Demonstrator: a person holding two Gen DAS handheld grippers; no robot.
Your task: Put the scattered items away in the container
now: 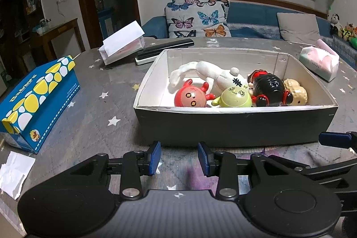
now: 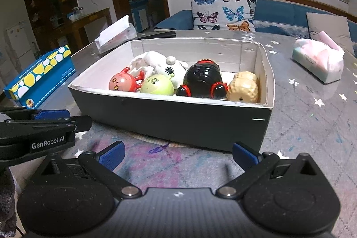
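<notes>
Both grippers before the toy box (image 1: 234, 128), jaws apart, empty.
Left gripper (image 1: 179, 158) half-spread, right gripper (image 2: 177, 156) wide; red toy (image 1: 193, 98), black figurine (image 2: 204, 81) inside.

We see a shallow box (image 1: 234, 126), dark outside and white inside, sitting open on the table. Along its near wall lie, left to right, a red round toy (image 1: 193, 97), a green round toy (image 1: 234, 97), a glossy black and red figure (image 1: 270, 88) and a tan one (image 1: 296, 93). A white plush (image 1: 209, 77) sprawls behind them.
</notes>
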